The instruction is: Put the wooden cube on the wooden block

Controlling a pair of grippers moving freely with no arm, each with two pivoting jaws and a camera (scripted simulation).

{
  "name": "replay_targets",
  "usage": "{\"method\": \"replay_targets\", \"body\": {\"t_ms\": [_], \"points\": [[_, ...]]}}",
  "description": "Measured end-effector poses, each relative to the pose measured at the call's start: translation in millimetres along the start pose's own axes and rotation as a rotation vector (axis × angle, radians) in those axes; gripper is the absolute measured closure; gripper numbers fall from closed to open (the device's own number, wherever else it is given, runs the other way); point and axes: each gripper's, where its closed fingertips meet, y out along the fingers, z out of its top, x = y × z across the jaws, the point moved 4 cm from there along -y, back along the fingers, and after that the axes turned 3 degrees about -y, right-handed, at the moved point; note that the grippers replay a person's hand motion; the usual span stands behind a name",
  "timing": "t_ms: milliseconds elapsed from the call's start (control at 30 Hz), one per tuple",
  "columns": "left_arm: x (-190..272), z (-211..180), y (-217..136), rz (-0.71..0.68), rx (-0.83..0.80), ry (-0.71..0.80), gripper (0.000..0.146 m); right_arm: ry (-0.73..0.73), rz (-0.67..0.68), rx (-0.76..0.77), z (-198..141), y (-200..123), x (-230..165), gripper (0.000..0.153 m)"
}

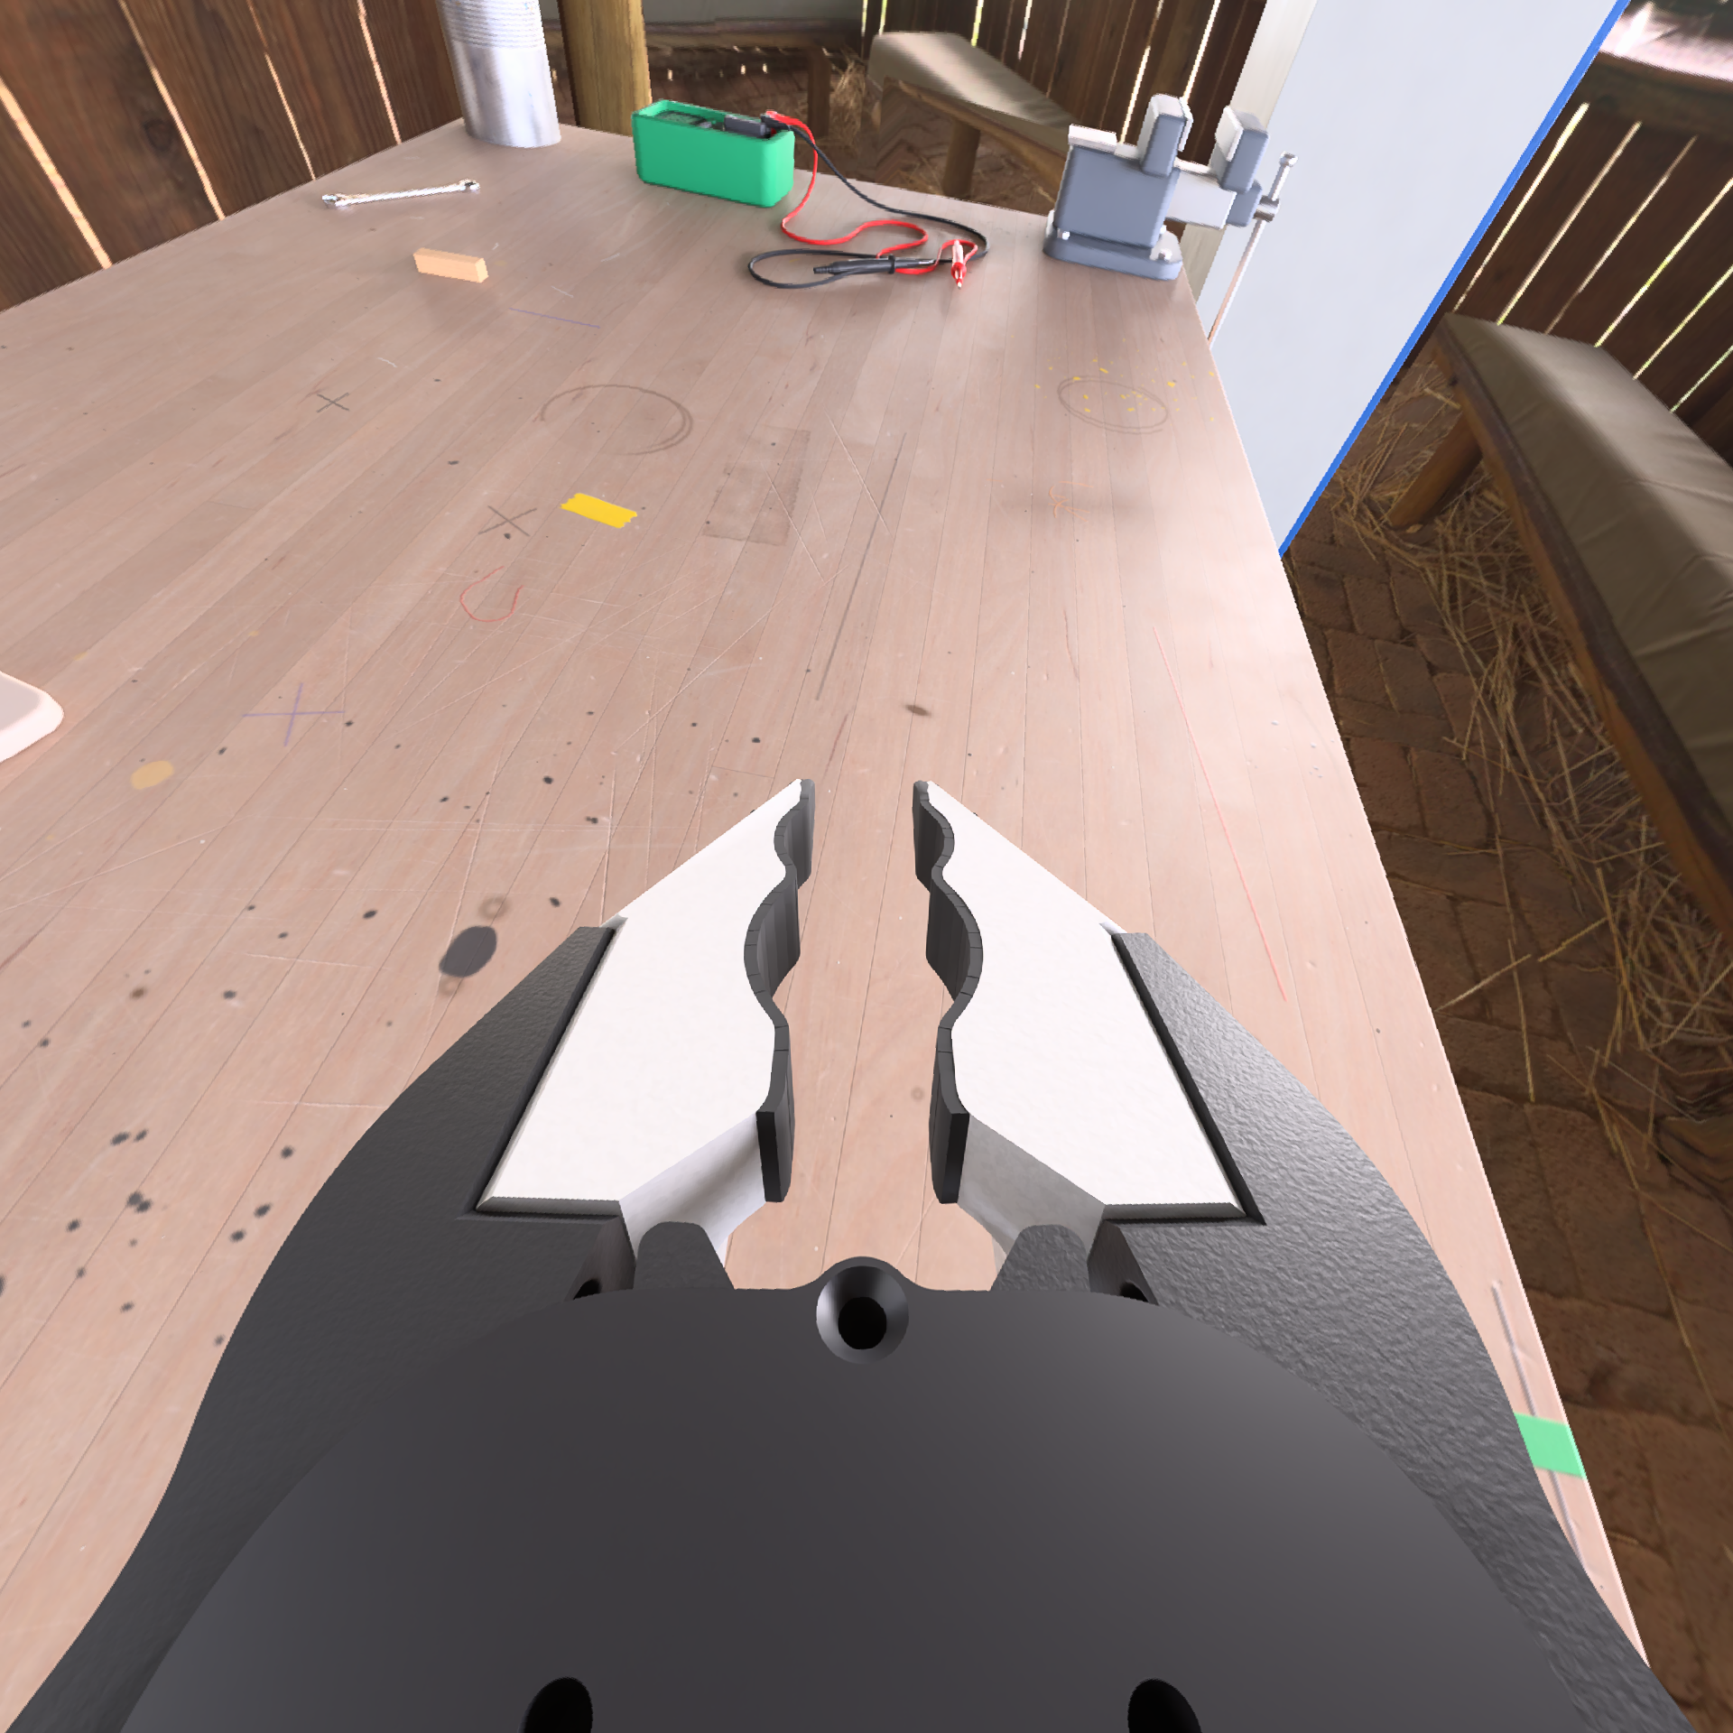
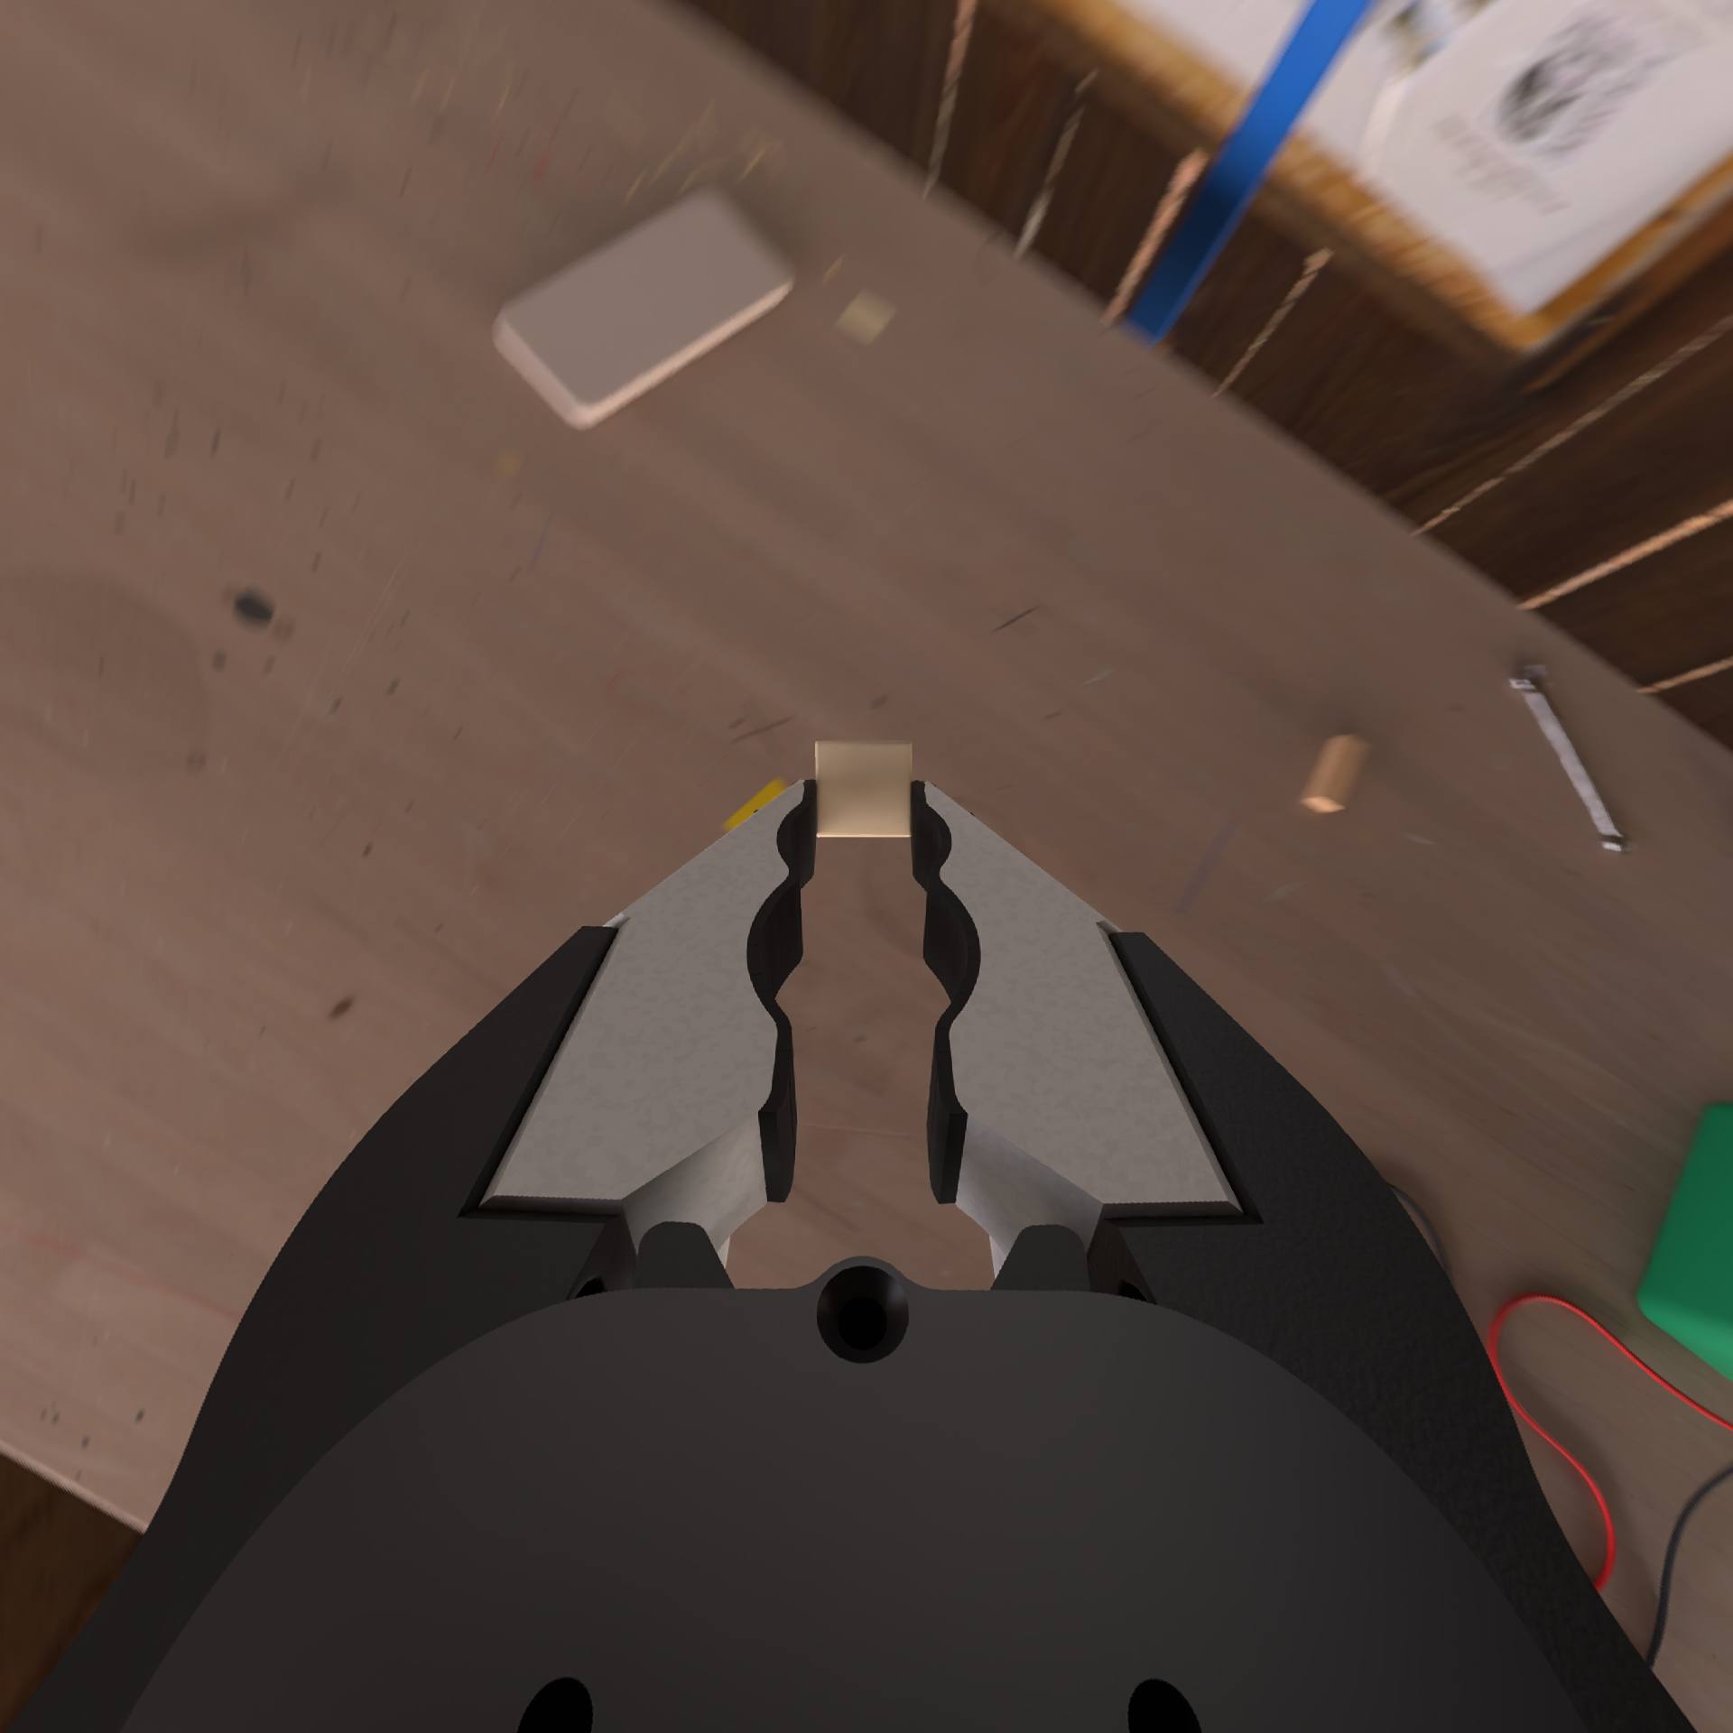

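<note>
My right gripper (image 2: 863, 792) is shut on a small pale wooden cube (image 2: 863, 786), pinched between its fingertips above the table. The view is blurred. The wooden block (image 2: 1332, 774), a short tan bar, lies on the table to the right of the cube, apart from it. The block also shows in the left wrist view (image 1: 451, 264), far off at the upper left. My left gripper (image 1: 863, 797) is empty, its jaws a little apart, low over the table near its right edge.
A green box (image 1: 713, 155) with red and black leads (image 1: 872, 253), a grey vise (image 1: 1135, 202), a wrench (image 1: 399, 194) and a metal cylinder (image 1: 497, 75) stand at the far end. A pale flat slab (image 2: 642, 309) lies beyond the cube. The wrench (image 2: 1566, 755) lies right of the block.
</note>
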Motion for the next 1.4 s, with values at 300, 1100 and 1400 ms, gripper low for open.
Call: {"method": "replay_targets", "body": {"t_ms": [300,1100,1400], "points": [[-15.3,-3.8,3.0,0.014,0.008,-0.063,0.126,0.351,-0.341,-0.035,2.9,28.5,215.2,0.133],[-32.2,5.2,15.0,0.017,0.014,-0.074,0.124,0.359,-0.236,-0.554,-112.8,278.1,295.3,0.133],[-32.1,4.9,14.1,0.020,0.018,-0.077,0.124,0.391,-0.235,-0.565,-120.0,278.7,293.6,0.133]]}}
